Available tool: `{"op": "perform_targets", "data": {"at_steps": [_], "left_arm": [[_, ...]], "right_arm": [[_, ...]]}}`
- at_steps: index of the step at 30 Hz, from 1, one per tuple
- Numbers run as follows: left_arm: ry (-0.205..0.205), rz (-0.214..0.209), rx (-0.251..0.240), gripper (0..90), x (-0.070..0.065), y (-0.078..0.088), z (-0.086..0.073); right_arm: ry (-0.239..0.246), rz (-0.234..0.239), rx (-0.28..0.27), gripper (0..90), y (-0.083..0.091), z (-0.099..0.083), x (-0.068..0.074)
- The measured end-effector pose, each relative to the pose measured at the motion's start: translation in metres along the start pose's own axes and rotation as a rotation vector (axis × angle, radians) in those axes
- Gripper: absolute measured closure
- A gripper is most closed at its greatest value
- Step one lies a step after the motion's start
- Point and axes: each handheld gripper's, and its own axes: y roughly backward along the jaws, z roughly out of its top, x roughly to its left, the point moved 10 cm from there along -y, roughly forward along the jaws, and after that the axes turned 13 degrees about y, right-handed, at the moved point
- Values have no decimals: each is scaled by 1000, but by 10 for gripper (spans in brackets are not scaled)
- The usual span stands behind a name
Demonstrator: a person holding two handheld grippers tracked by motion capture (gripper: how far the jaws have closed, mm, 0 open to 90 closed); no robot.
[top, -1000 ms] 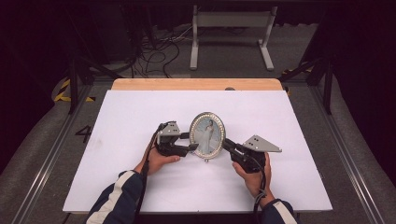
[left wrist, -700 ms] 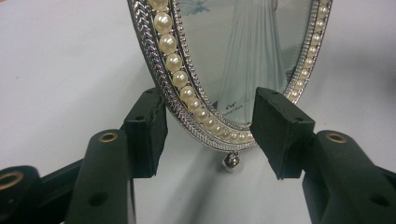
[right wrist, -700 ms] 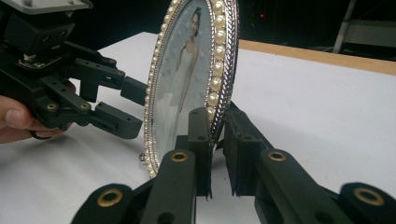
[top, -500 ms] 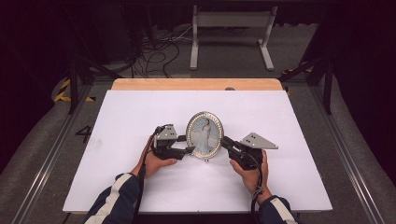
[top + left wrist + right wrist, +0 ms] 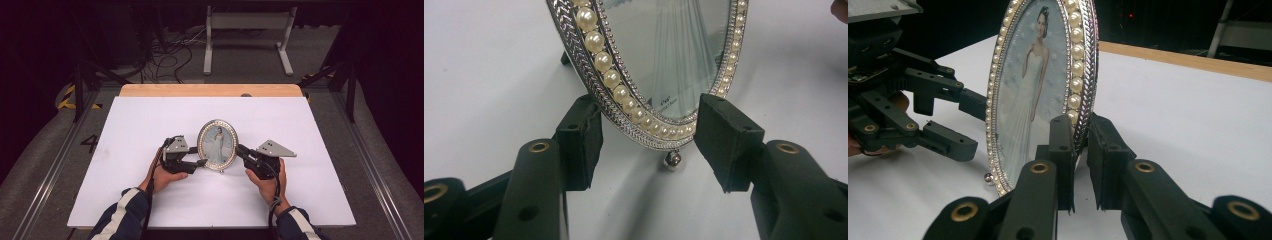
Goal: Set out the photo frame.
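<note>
A dark room with cables on the floor surrounds my table, a white sheet over a wooden top. The frame, an oval silver one ringed with pearls, stands upright near the middle of the sheet, between my two hands. It holds a picture of a woman in a long white dress. Small print sits at the bottom of the glass in my left gripper view, too fine to read.

My left gripper is about half open, its jaws on either side of the frame's lower edge; I cannot tell whether the pads touch it. My right gripper is nearly closed, pinching the frame's right rim between its pads.

A second ago the frame leaned back with its face turned up; now it stands straight, and both hands have stayed close beside it.
</note>
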Motion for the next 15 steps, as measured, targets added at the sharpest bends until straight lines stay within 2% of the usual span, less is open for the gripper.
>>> {"op": "perform_targets", "data": {"at_steps": [5,15], "left_arm": [[-2,28,-4,460,-1,0,-2],[-5,55,-5,490,-2,2,-5]], "right_arm": [[4,-6,0,814,-3,1,-1],[14,-3,2,813,-7,0,-4]]}}
